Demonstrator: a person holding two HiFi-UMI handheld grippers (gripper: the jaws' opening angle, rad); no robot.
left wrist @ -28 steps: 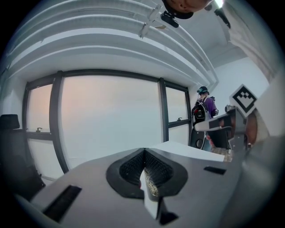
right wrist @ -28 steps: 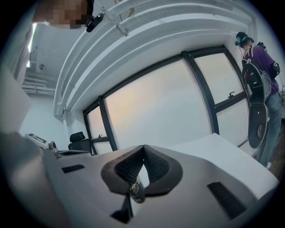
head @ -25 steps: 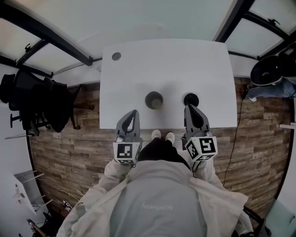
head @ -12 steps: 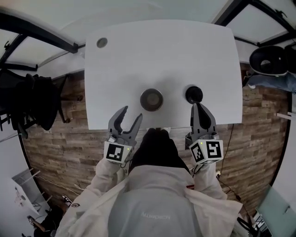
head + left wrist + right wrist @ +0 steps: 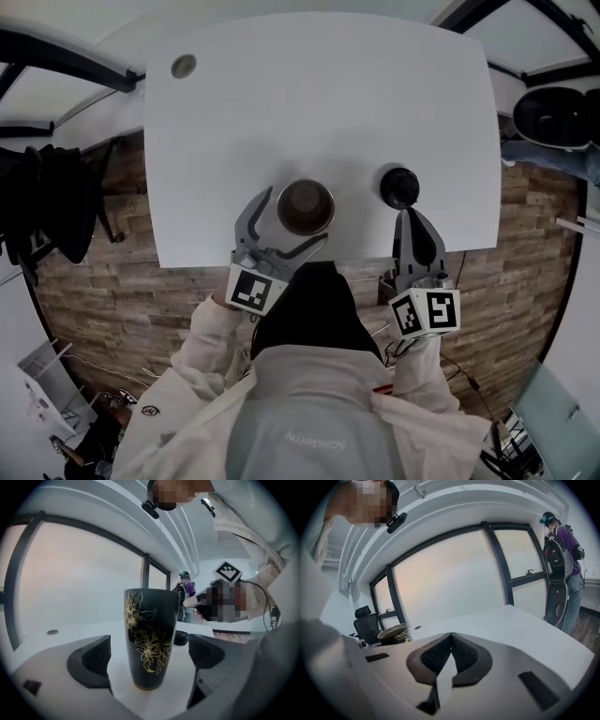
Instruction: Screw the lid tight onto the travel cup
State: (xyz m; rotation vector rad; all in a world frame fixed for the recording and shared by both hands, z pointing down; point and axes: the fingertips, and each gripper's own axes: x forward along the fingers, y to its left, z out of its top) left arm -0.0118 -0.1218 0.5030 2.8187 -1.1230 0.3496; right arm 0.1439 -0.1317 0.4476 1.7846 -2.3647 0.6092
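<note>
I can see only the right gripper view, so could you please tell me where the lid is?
Observer: In the head view the lid lies on the table just ahead of the shut right claw; I cannot tell whether they touch.
Operator: Thank you. And what is happening on the other side?
Observer: The left claw has just been opening. The cup stands upright between its pads, with a gap on either side, so nothing grips it.
</note>
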